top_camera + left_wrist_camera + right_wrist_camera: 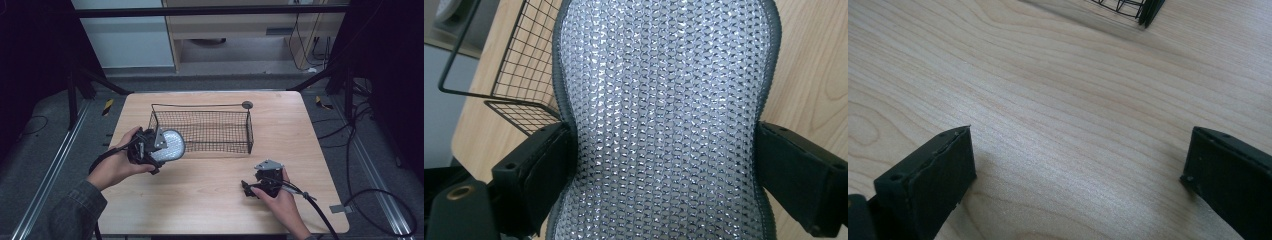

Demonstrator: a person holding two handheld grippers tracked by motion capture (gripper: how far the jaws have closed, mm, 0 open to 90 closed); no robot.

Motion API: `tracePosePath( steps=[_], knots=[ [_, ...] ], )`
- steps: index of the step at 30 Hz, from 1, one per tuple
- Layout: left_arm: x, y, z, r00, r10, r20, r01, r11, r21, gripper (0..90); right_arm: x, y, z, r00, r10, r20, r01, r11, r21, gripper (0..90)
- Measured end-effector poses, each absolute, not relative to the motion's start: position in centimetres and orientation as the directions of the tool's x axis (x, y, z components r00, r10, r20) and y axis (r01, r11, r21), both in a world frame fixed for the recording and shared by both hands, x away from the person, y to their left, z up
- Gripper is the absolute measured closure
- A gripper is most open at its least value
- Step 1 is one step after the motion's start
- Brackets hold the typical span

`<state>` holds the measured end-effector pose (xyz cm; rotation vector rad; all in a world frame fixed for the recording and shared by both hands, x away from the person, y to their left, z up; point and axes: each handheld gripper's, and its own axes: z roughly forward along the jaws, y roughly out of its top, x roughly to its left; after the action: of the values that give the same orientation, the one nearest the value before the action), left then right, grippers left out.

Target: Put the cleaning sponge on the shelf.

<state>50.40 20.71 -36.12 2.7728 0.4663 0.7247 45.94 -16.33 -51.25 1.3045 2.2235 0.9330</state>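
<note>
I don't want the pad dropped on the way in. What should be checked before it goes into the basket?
1. Grip: left gripper has both jaws pressed on the pad's sides: ok.
2. Pad clear of the table: it looks lifted in the high view, but how far above cannot be judged: cannot tell.
3. Basket interior free: nothing seen inside the mesh: ok.
4. Pad over the basket: it sits at the basket's front left corner, not above the opening: not ok.
5. Right gripper out of the way: open, low over bare table, apart from the basket: ok.
</note>
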Motion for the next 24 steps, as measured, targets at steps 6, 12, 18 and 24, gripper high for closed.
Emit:
tracePosePath(
  steps=[6,12,18,24],
  knots=[
    [50.9,20.5,-35.4,0.817,0.354,0.455,0.231,-0.924,0.305,9.4,45.9,-16.3,-51.2,-0.486,0.874,-0.005,0.609,0.343,0.715,0.4],
    [51.5,20.3,-34.7,0.808,0.351,0.473,0.221,-0.925,0.309,9.4,45.9,-16.3,-51.2,-0.486,0.874,-0.004,0.609,0.342,0.715,0.4],
    [52.1,20.4,-34.0,0.81,0.33,0.485,0.203,-0.934,0.295,9.4,45.9,-16.3,-51.3,-0.486,0.874,-0.005,0.607,0.342,0.717,0.4],
    [53.0,20.6,-33.0,0.801,0.339,0.494,0.197,-0.928,0.316,9.4,45.9,-16.3,-51.3,-0.486,0.874,-0.005,0.606,0.341,0.718,0.4]
  ],
)
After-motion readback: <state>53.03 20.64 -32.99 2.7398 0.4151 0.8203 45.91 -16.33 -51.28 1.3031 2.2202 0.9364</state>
